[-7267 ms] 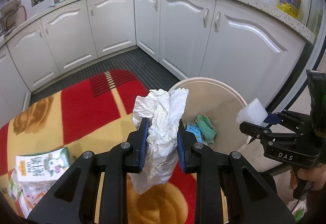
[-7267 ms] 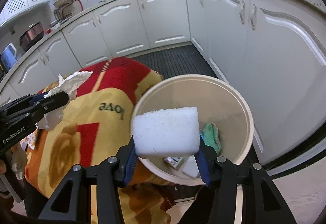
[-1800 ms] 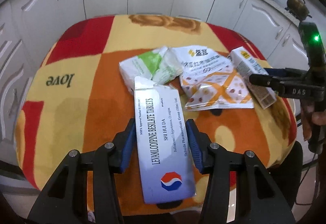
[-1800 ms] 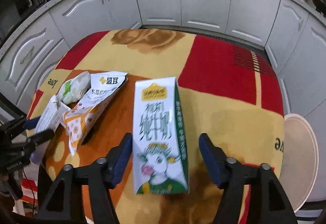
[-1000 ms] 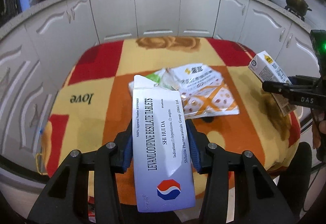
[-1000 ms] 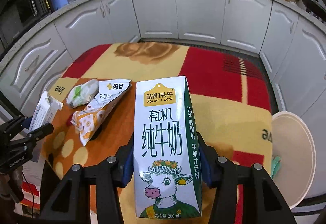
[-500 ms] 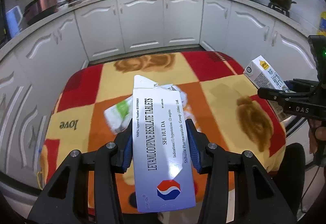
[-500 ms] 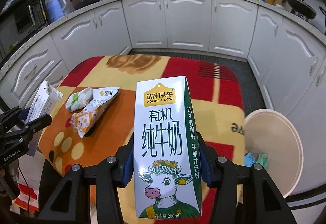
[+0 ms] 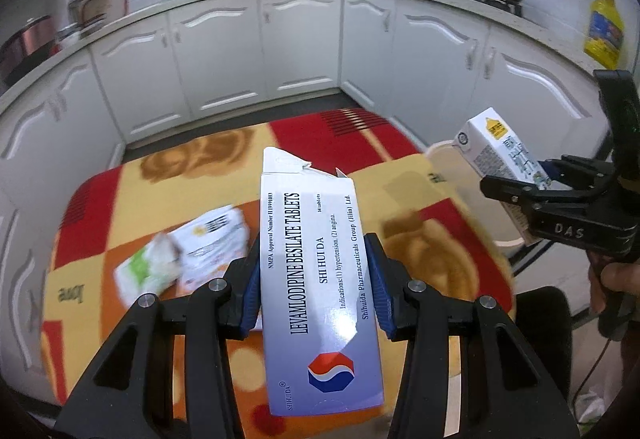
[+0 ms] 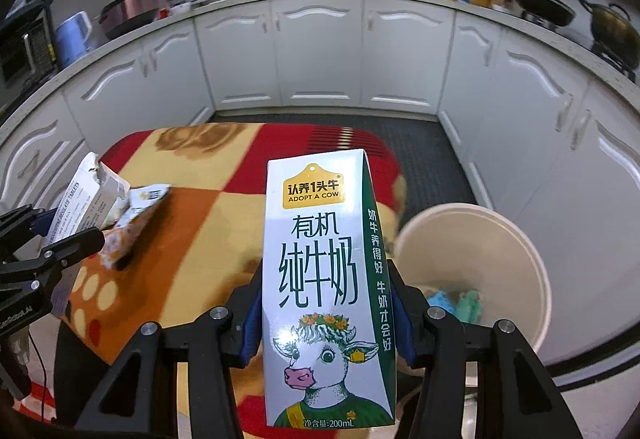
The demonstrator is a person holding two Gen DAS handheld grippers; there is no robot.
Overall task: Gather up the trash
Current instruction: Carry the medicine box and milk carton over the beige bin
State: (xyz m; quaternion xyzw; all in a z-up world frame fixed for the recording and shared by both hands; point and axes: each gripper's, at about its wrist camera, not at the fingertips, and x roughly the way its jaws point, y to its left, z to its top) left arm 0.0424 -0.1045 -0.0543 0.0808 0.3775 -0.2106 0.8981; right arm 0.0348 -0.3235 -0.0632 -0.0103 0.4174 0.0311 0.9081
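My left gripper is shut on a white tablet box and holds it above the table. My right gripper is shut on a white and green milk carton, held up beside the round beige trash bin. The bin holds blue and green scraps. The carton and right gripper also show at the right of the left wrist view, near the bin's rim. The box and left gripper show at the left of the right wrist view.
A red, orange and yellow cloth covers the table. A snack packet and a green and white wrapper lie on its left part. White kitchen cabinets curve around the back. The bin stands on the floor right of the table.
Both grippers have swung to the right with their loads, toward the bin. The wrappers on the table have slid to the left of both views and the bin looms larger.
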